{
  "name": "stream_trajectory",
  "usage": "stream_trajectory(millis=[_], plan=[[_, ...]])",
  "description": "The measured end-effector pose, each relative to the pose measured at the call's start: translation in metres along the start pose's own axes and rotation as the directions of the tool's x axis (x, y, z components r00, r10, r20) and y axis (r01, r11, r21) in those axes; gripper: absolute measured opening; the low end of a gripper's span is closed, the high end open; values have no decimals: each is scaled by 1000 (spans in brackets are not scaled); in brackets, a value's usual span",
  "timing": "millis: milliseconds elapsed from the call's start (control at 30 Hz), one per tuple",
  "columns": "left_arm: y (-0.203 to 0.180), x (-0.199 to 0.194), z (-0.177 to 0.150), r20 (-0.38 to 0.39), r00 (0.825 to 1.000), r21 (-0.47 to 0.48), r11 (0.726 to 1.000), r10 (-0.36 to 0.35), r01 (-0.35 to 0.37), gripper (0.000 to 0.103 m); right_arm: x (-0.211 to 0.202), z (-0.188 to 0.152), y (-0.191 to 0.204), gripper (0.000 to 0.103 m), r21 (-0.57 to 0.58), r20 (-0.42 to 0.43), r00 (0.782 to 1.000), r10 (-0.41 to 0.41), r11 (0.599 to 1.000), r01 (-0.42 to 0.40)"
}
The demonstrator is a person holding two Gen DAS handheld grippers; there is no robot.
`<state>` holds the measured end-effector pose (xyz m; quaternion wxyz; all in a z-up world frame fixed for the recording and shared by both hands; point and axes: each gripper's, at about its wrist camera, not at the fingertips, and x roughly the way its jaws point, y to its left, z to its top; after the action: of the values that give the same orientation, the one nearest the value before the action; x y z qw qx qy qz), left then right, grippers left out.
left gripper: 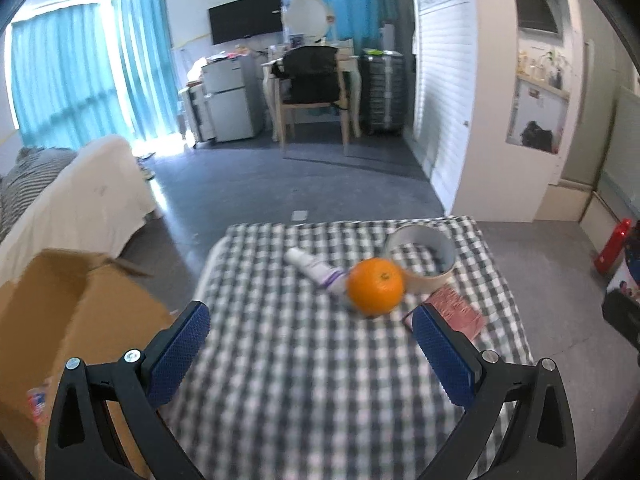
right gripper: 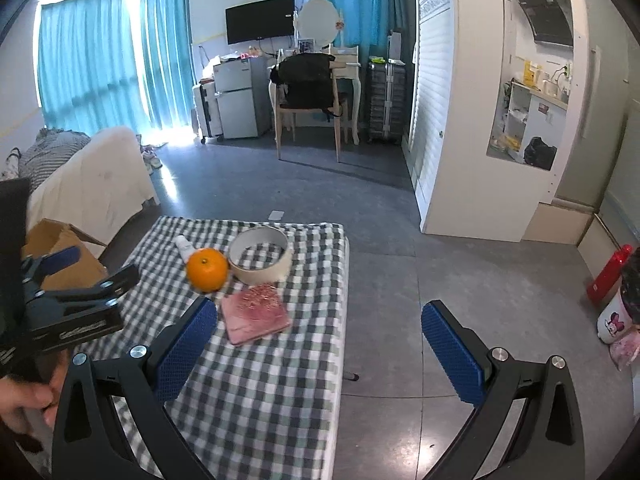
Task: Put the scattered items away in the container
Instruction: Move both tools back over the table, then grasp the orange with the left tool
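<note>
An orange (left gripper: 375, 286) sits on the checkered table (left gripper: 300, 380), with a white tube (left gripper: 312, 268) to its left, a wide tape roll (left gripper: 421, 256) behind it and a pink booklet (left gripper: 456, 311) to its right. An open cardboard box (left gripper: 60, 320) stands left of the table. My left gripper (left gripper: 310, 332) is open and empty above the table, short of the orange. My right gripper (right gripper: 320, 330) is open and empty over the table's right edge. The right wrist view shows the orange (right gripper: 207, 269), tube (right gripper: 185, 246), tape roll (right gripper: 261, 255), booklet (right gripper: 256, 314), box (right gripper: 60, 252) and the left gripper (right gripper: 80, 270).
A sofa under a white cover (left gripper: 72, 200) stands behind the box. A red bottle (right gripper: 610, 272) and bags (right gripper: 620, 320) sit on the floor at the right. A white cabinet (right gripper: 460, 120) stands beyond the table; a chair and desk (right gripper: 312, 96) are far back.
</note>
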<state>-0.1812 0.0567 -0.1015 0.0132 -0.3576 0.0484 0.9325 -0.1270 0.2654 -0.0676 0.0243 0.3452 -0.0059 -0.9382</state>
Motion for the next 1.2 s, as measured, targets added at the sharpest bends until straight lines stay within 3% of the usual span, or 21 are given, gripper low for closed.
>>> stream_trajectory(millis=[233,333,667,1000,1033,1067,1200], plan=[[-18,50,10,-41,995,-16,996,-89,88,103,17,-1,-15,103,18,-20,1000,10,1000,-10],[-25,67,14,-52,995,-4,996,-86,86,102,24,-2,-18,103,26,-25,1000,12,1000,-11],[-38,96,8,-101,990,12,995,-100,102,80,47,-1,-26,103,37,-52,998,29,999,-27],[-40,116,8,-127,986,12,994,-106,108,80,54,-2,-28,103,34,-65,998,27,999,-25],[-40,116,7,-127,986,12,994,-108,110,78,55,-2,-27,103,33,-67,997,28,999,-26],[-40,117,6,-130,985,13,993,-113,116,58,56,-2,-26,103,33,-68,997,30,999,-28],[-38,113,5,-133,984,-2,993,-121,122,58,62,-2,-20,103,20,-76,996,41,999,-39]])
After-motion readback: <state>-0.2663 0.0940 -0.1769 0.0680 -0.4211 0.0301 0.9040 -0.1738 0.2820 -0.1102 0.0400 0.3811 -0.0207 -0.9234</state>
